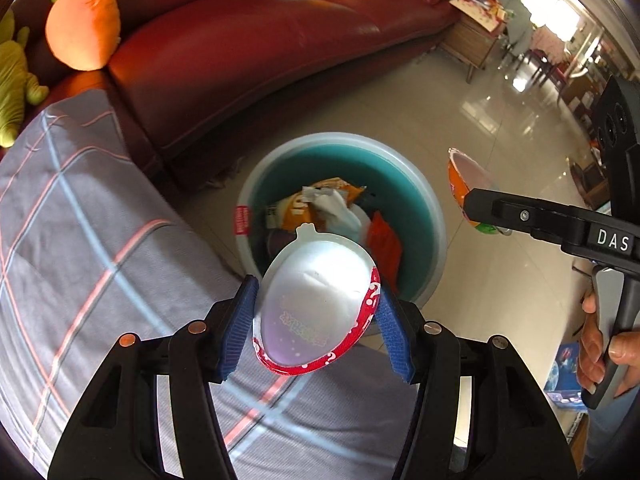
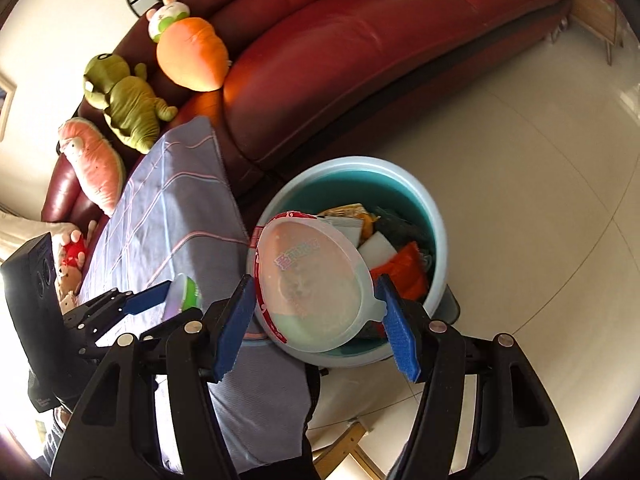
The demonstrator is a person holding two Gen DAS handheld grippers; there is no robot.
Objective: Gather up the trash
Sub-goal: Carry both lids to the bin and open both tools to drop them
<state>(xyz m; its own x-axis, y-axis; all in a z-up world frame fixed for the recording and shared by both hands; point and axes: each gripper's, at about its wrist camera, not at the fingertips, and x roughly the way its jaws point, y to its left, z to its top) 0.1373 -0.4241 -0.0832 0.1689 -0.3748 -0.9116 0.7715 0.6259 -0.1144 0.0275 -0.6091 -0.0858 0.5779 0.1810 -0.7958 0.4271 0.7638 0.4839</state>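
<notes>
The left gripper (image 1: pixel 316 322) clasped a white egg-shaped plastic shell half with a red rim (image 1: pixel 316 304) between its blue ribbed pads (image 1: pixel 240 332), holding it above the near edge of the bin; the right gripper (image 2: pixel 316 320) likewise gripped a translucent egg-shaped plastic shell half edged in red (image 2: pixel 312 280), its tab touching the right-hand pad, over the bin's near rim. Just beyond both shells stood the round pale-blue plastic bin with a teal inside (image 1: pixel 432 216), on the glossy cream tiled floor (image 1: pixel 460 108); in it lay orange snack wrappers (image 1: pixel 316 204), white paper and a red packet (image 1: pixel 386 244). Beside the bin a grey cloth with pink and pale-blue checks (image 1: pixel 80 248) draped over a seat. Farther off ran the dark-red leather sofa (image 1: pixel 256 48), bearing an orange carrot-shaped plush toy (image 1: pixel 84 24) and a green plush toy (image 2: pixel 128 100).
</notes>
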